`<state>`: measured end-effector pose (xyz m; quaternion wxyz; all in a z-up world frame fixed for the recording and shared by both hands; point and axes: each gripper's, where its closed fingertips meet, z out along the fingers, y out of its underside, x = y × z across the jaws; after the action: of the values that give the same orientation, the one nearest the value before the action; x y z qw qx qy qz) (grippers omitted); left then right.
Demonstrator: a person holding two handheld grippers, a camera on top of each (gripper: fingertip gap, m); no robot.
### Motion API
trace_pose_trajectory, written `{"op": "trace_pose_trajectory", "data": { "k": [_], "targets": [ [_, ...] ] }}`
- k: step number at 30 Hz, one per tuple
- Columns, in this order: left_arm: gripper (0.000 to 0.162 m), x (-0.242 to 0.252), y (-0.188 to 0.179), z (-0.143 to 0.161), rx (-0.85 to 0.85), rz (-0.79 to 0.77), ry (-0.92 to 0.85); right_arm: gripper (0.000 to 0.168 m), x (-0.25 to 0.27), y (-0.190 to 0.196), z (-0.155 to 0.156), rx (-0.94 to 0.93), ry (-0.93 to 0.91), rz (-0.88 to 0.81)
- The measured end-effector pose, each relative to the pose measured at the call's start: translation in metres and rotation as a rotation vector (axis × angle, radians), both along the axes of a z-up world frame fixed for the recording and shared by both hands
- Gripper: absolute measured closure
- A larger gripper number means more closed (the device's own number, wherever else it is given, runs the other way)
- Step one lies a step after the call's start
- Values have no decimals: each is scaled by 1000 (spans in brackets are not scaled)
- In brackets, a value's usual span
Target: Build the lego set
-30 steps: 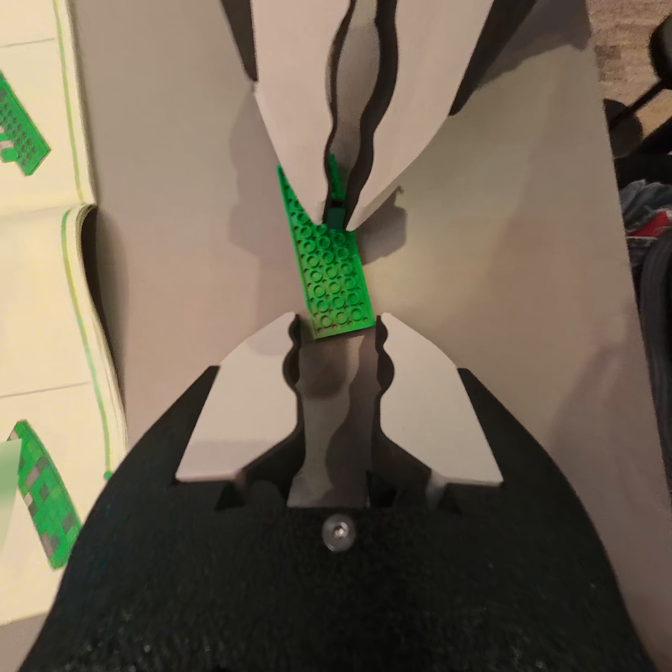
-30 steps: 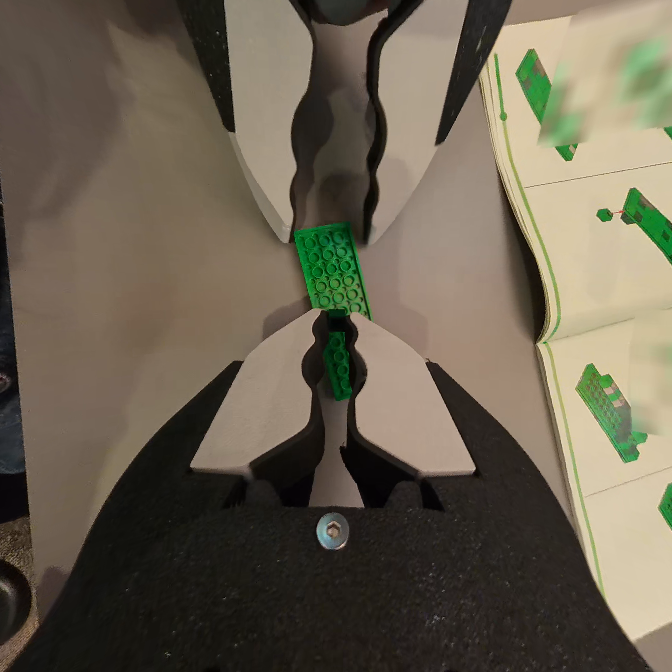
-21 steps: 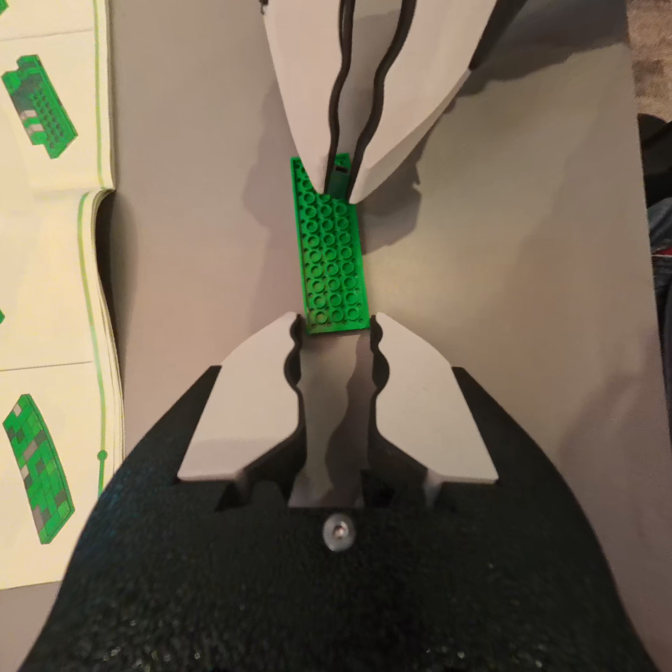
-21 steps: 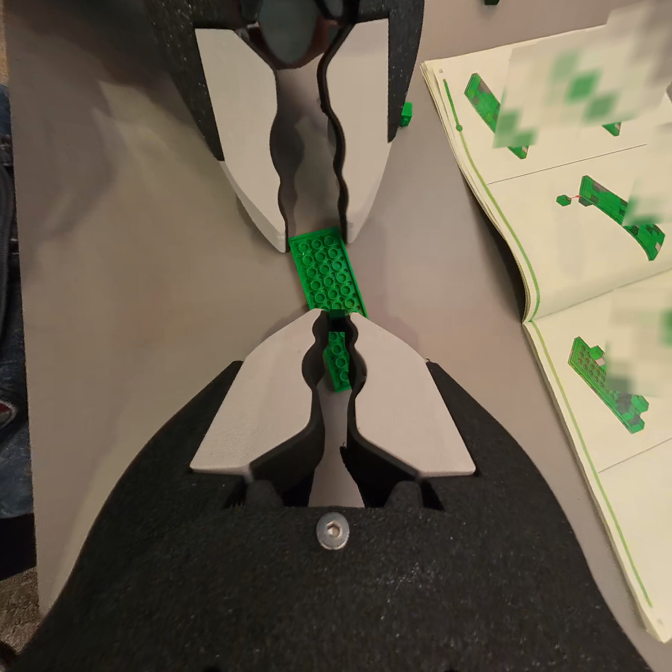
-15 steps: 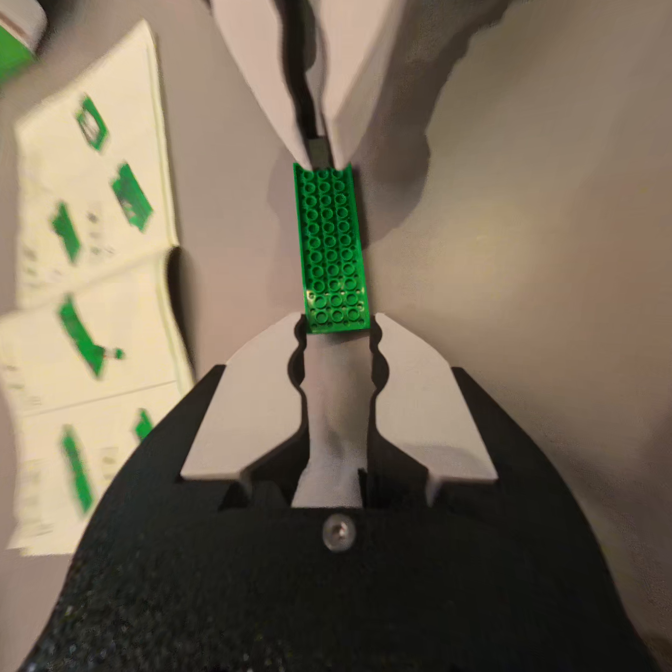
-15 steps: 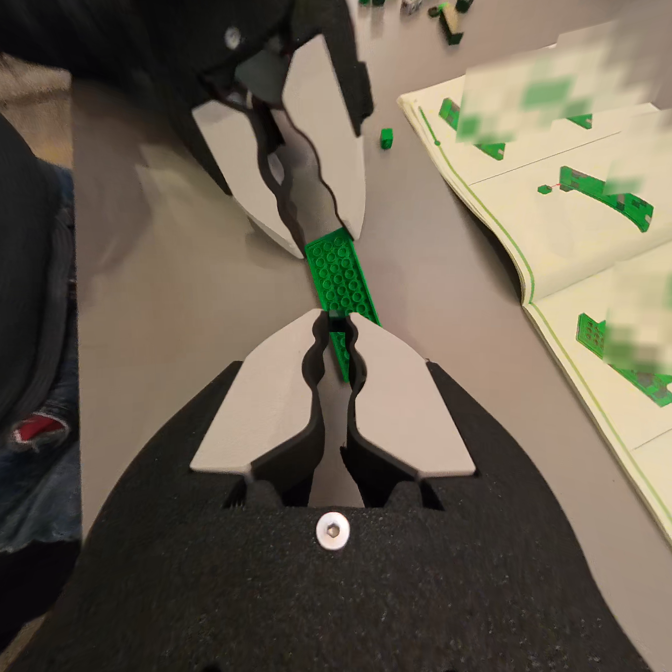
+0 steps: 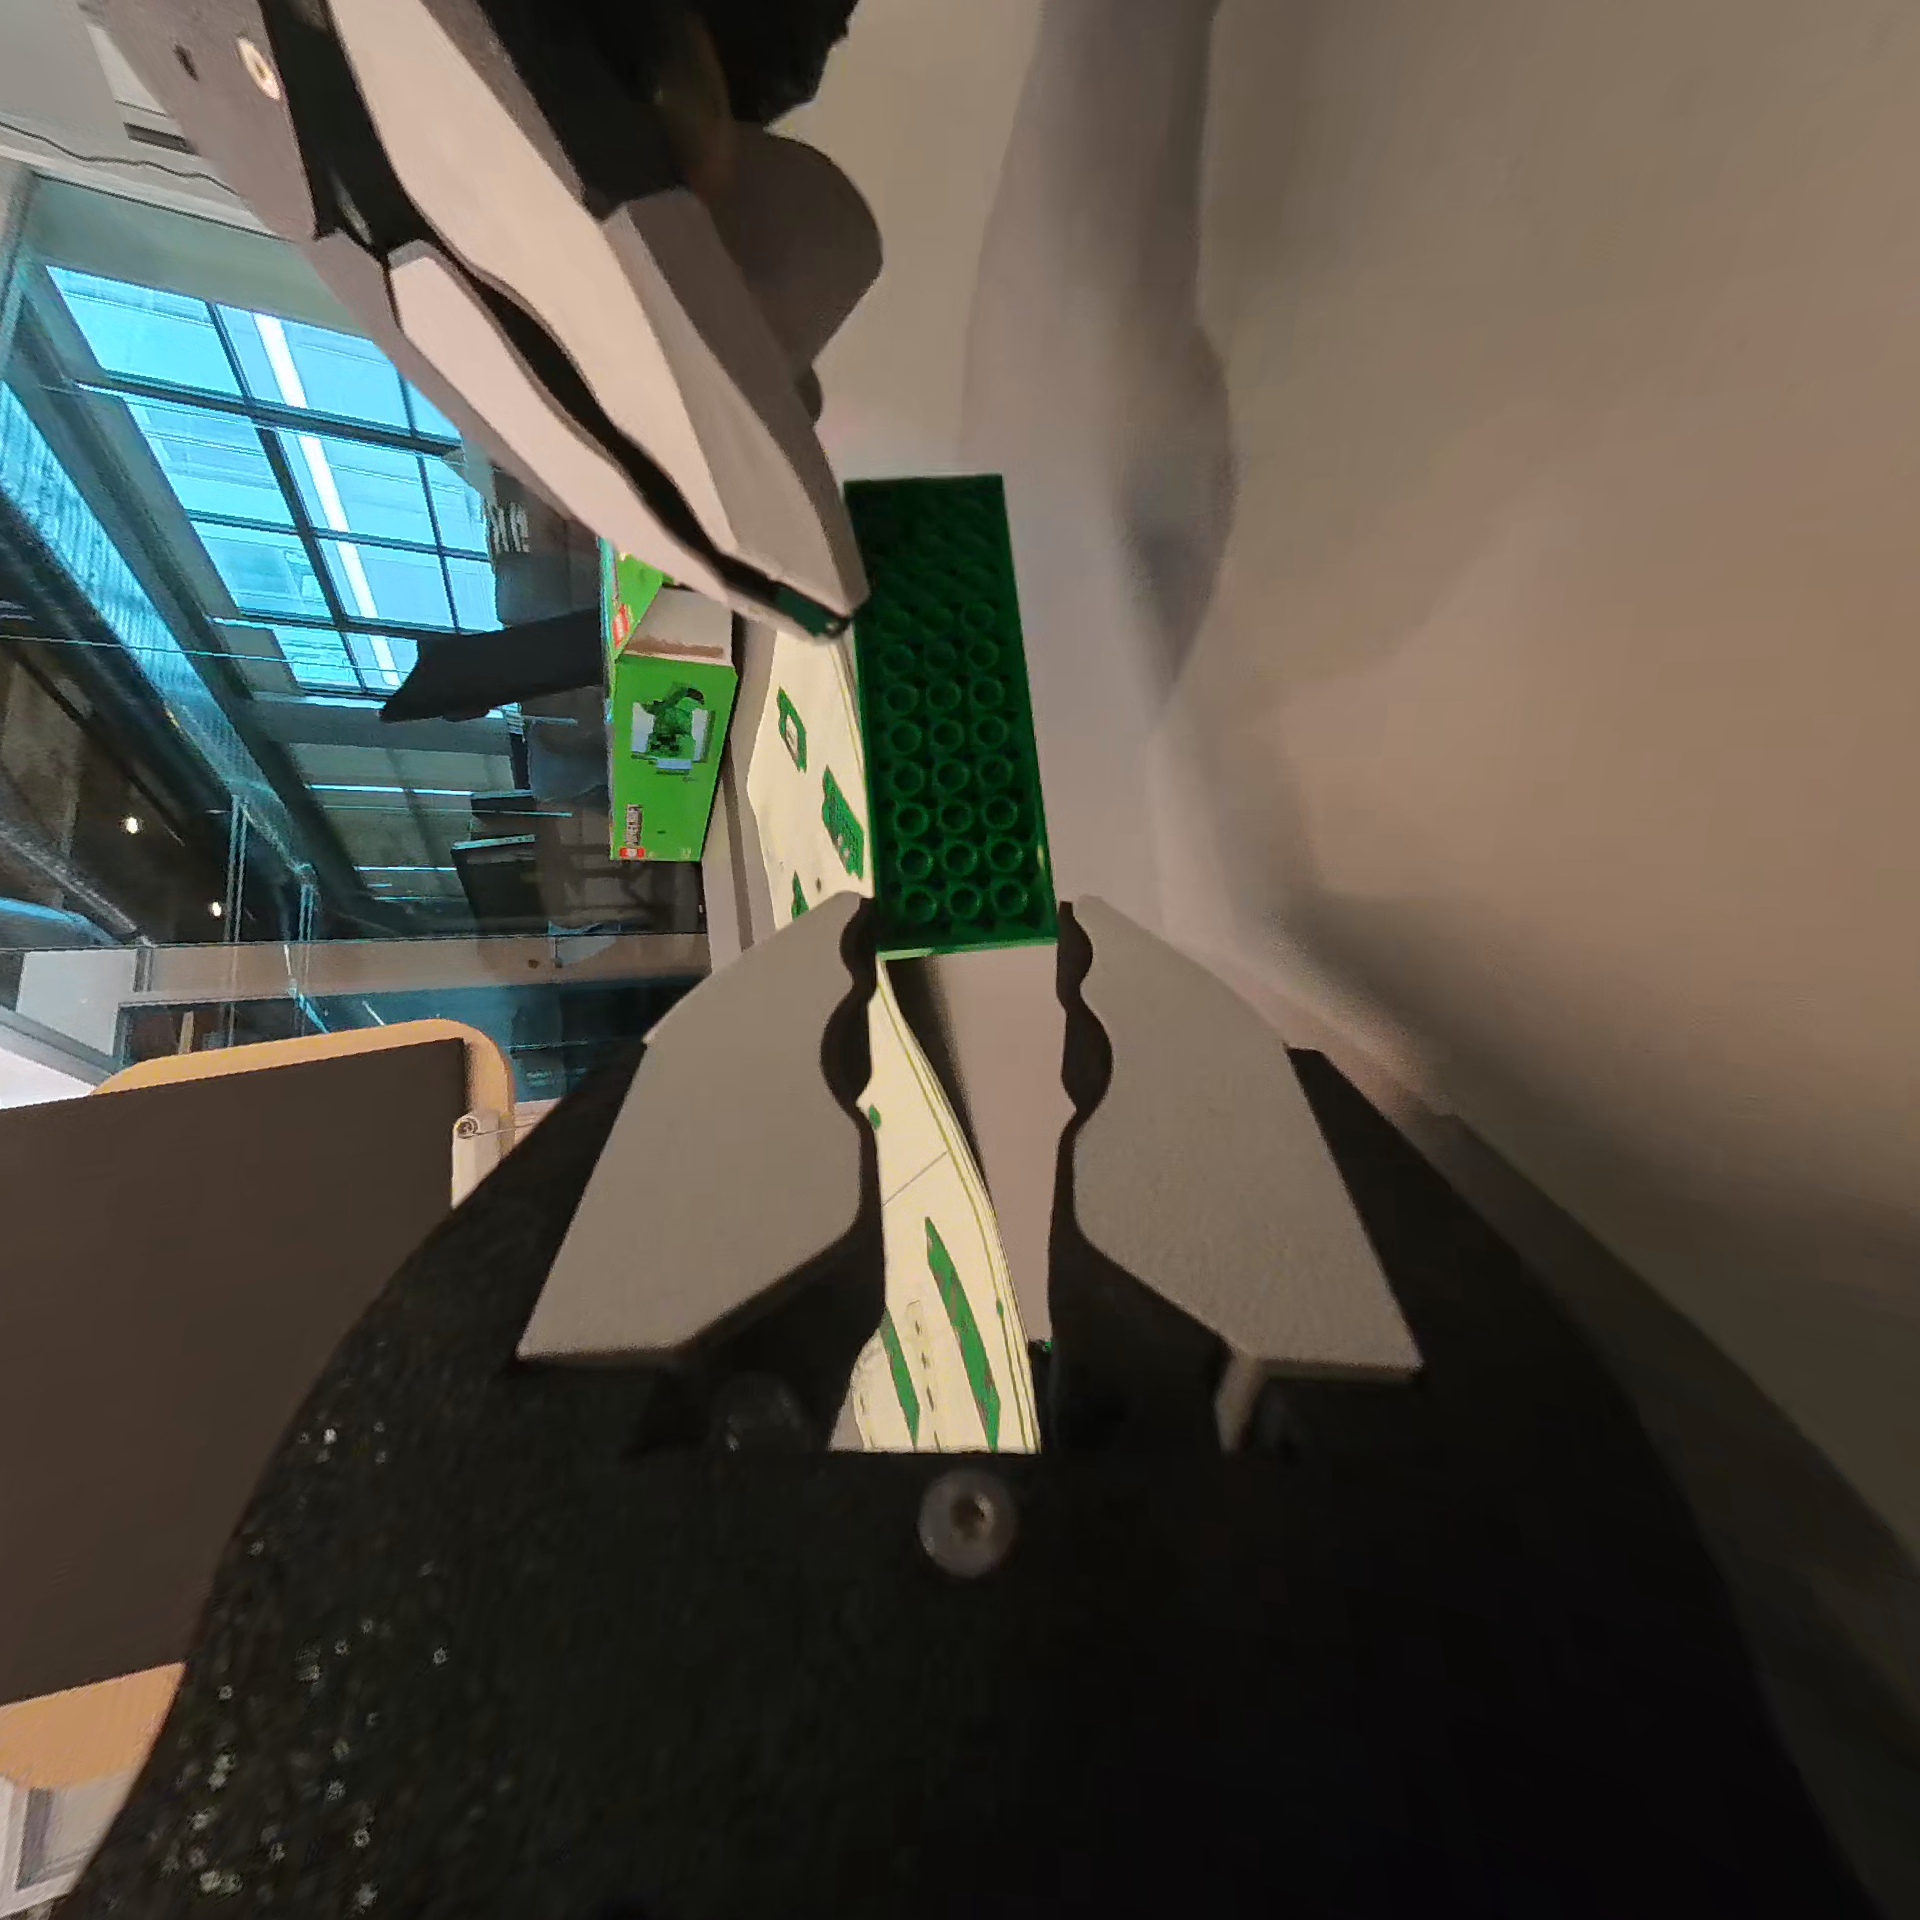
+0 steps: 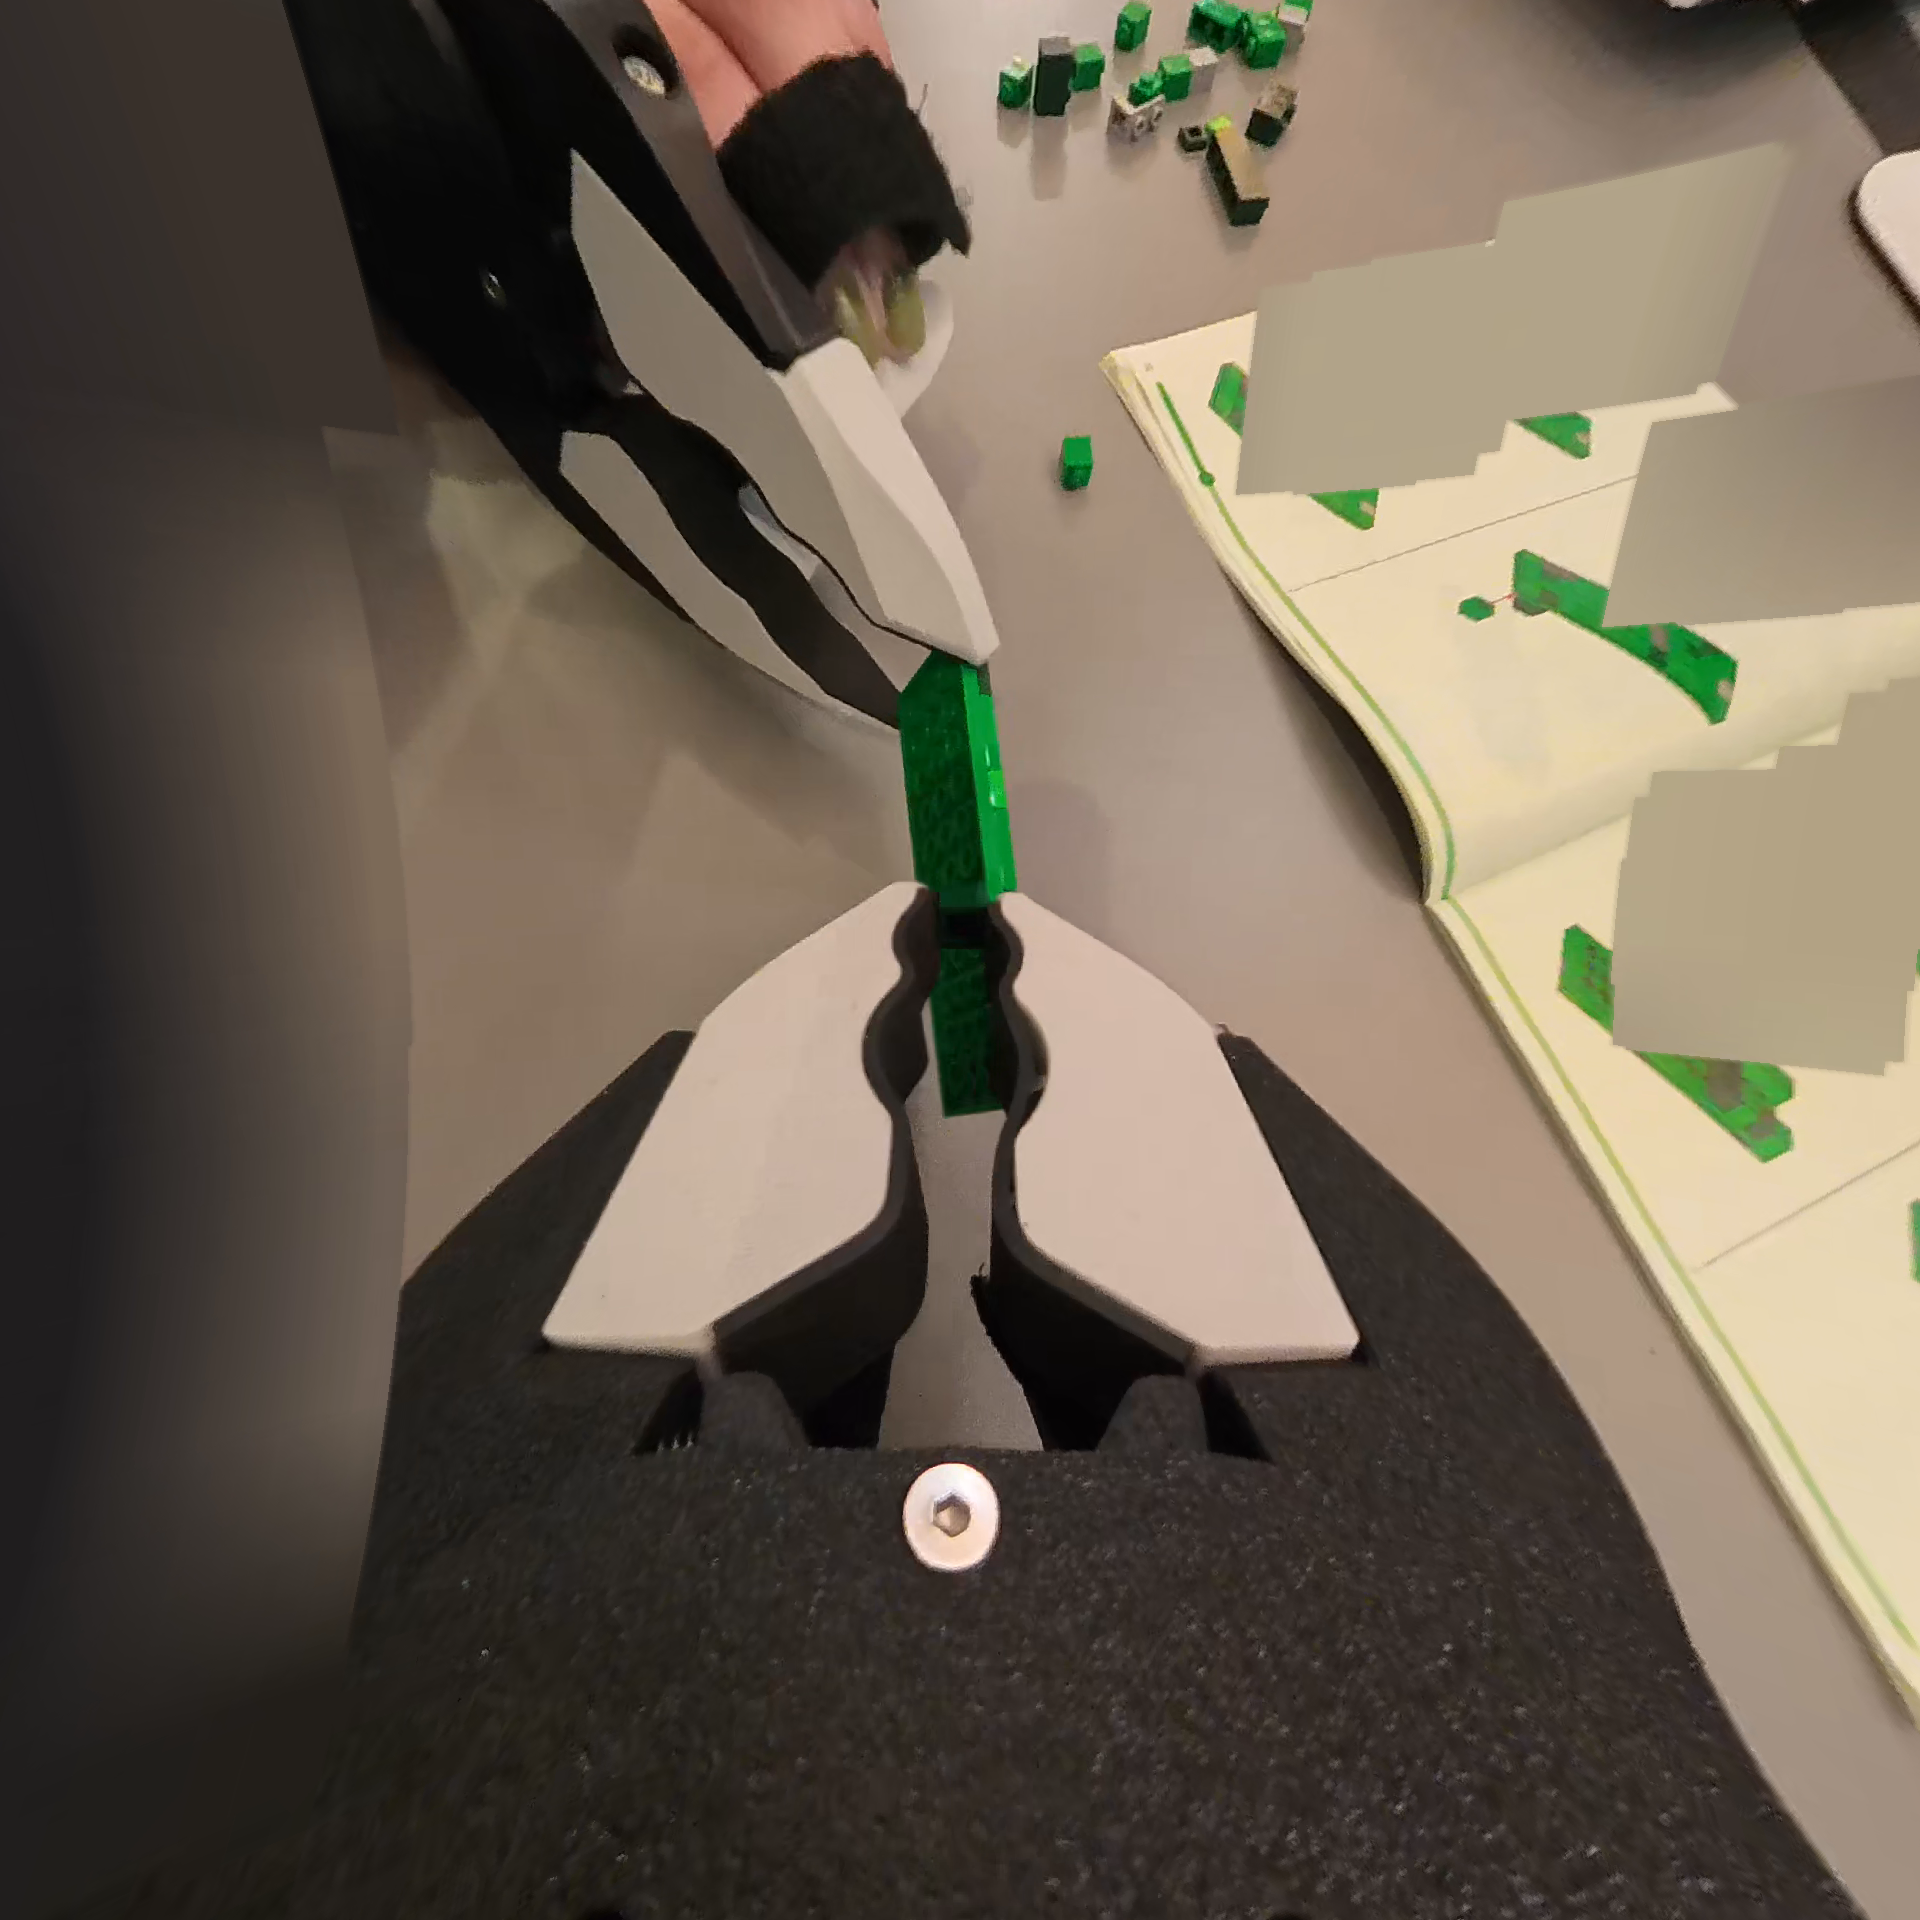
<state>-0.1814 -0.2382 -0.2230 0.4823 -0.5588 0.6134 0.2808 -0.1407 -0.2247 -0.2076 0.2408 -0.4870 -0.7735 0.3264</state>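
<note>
The green plate [image 8: 951, 790] was hard, glossy plastic, its studded face [image 7: 951, 717] catching small highlights. The tongs' fingers [image 8: 1153, 1153] looked like smooth matt grey plastic edged with black rubbery lining, set in a rough, grainy black body [image 8: 935, 1714] with a bright metal hex screw [image 8: 950, 1519]. The counter [image 8: 644, 831] was a smooth grey surface with a soft sheen. Near its right edge the instruction booklet [image 8: 1455, 779] was pale matt paper. Loose bricks [image 8: 1153, 73] toward the far edge were shiny plastic. A black knitted cloth cuff [image 8: 831, 135] covered a hand.
</note>
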Motion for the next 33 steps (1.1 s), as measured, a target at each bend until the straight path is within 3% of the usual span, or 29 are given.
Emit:
{"op": "trace_pose_trajectory", "data": {
  "k": [5, 12, 17, 23, 33],
  "targets": [
    [129, -1, -2, -5, -23, -10, 13, 161, -2, 20, -3, 72, -31, -48],
    [129, -2, -7, -12, -42, -49, 62, 161, 43, 66, -55, 284, -471, -68],
    [129, -1, -8, -11, -47, -55, 55, 160, 50, 68, -54, 317, -583, -6],
    [129, 0, -9, -12, -50, -60, 53, 160, 48, 64, -55, 324, -595, 24],
    [129, 1, -10, -12, -52, -61, 48, 147, 52, 60, -51, 311, -524, -1]
  ]
}}
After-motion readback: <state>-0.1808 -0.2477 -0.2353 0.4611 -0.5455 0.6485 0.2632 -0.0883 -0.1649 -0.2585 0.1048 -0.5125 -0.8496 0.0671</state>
